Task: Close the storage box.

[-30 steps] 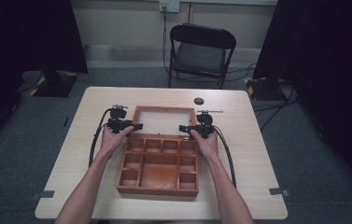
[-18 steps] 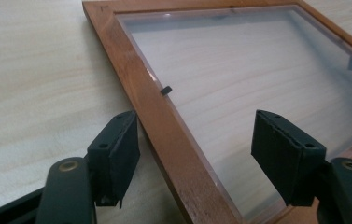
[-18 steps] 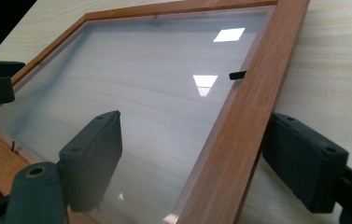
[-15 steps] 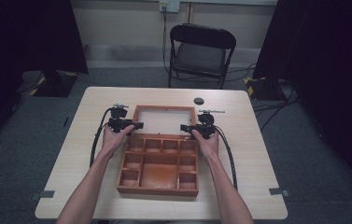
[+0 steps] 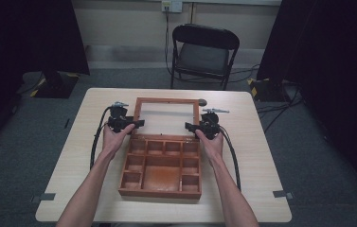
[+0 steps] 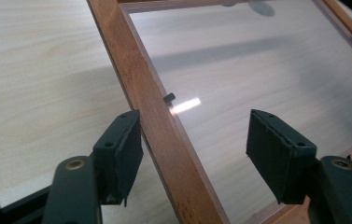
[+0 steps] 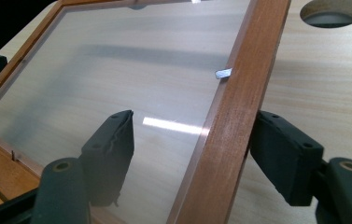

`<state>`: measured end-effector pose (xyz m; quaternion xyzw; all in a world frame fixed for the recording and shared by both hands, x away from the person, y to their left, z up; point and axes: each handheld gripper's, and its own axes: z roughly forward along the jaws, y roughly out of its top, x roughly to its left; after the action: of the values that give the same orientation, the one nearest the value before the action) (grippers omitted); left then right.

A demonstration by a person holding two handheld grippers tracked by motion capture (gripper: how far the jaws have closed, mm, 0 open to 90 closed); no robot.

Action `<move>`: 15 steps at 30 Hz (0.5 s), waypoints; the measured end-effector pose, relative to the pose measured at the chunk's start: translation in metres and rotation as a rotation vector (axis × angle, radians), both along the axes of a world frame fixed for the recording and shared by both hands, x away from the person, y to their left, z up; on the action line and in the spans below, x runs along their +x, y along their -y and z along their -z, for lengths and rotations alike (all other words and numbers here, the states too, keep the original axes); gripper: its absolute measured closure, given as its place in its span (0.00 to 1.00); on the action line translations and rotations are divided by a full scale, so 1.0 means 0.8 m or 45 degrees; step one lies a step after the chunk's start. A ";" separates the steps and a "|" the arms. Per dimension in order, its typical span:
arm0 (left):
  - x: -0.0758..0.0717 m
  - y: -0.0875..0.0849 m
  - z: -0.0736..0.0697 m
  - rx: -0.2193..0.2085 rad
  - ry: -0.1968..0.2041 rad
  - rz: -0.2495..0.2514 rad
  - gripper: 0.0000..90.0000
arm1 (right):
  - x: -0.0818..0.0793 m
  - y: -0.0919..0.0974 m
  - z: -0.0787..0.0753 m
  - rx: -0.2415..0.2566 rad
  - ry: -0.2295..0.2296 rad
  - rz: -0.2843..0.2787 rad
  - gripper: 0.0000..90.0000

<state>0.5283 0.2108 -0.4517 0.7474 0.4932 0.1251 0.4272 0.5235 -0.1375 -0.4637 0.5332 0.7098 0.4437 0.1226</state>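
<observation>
At the centre of the high view, a wooden compartment box [image 5: 161,165] sits on the surface [image 5: 261,156], its glass-paned lid [image 5: 166,101] open behind it. The left hand-held gripper [image 5: 136,124] and right hand-held gripper [image 5: 191,126] straddle the lid's side rails, jaws just closing but spread, one pad of each touching the wood.

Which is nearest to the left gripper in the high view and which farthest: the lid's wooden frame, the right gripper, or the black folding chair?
1. Lid's wooden frame: its left rail sits between the jaws of the left gripper.
2. Right gripper: across the lid, at its right rail.
3. Black folding chair: beyond the table's far edge.
</observation>
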 end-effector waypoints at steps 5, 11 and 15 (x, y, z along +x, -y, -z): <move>-0.001 0.000 -0.004 0.008 0.017 0.008 0.41 | -0.001 0.001 -0.004 0.005 0.014 -0.003 0.36; 0.001 -0.003 -0.010 0.001 0.042 0.005 0.42 | -0.003 0.003 -0.007 0.013 0.038 -0.004 0.40; 0.002 -0.004 -0.011 -0.020 0.045 -0.003 0.41 | -0.004 0.004 -0.010 0.030 0.054 -0.005 0.41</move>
<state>0.5298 0.2137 -0.4427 0.7412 0.4874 0.1348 0.4415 0.5203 -0.1407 -0.4554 0.5236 0.7029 0.4634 0.1306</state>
